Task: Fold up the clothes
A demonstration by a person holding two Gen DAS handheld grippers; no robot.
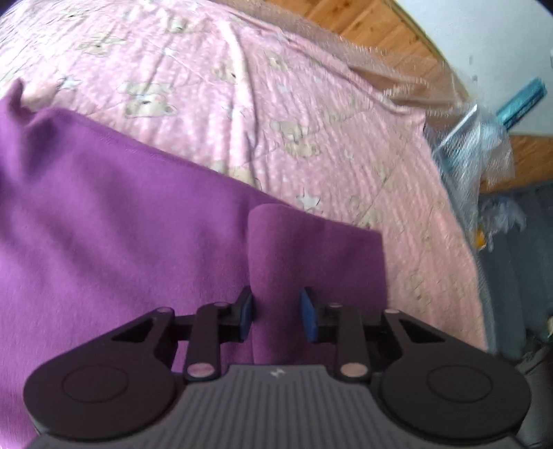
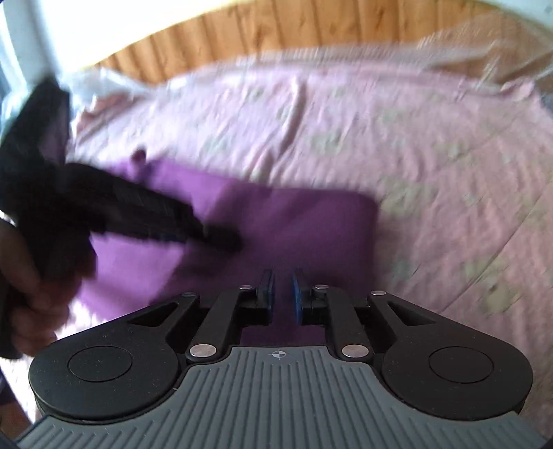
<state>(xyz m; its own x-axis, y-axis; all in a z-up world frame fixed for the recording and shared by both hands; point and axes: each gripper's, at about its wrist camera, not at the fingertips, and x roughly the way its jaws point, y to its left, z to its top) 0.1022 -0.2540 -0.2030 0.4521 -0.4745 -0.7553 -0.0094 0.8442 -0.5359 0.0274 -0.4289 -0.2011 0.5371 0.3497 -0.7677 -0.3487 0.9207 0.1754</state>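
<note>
A purple garment [image 1: 121, 224] lies folded flat on a pink bedspread [image 1: 311, 103] printed with teddy bears. In the left wrist view my left gripper [image 1: 278, 314] points down at its right end. A raised ridge of the purple cloth [image 1: 273, 248] fills the gap between the blue pads [image 1: 309, 316] and touches both. The right wrist view is blurred. There the purple garment [image 2: 293, 221] shows as a rectangle with my right gripper [image 2: 283, 297] just above its near edge. Its jaws stand narrowly open with nothing between them. A hand [image 2: 34, 293] holds the left gripper [image 2: 221, 240], whose tip rests on the cloth.
Wooden panelling [image 2: 276, 27] runs behind the bed. Crumpled clear plastic [image 1: 477, 138] hangs at the bed's right edge beside a teal object [image 1: 522, 100]. A grey surface with small clutter [image 1: 518, 259] lies past that edge. The pink bedspread [image 2: 414, 138] spreads wide to the right of the garment.
</note>
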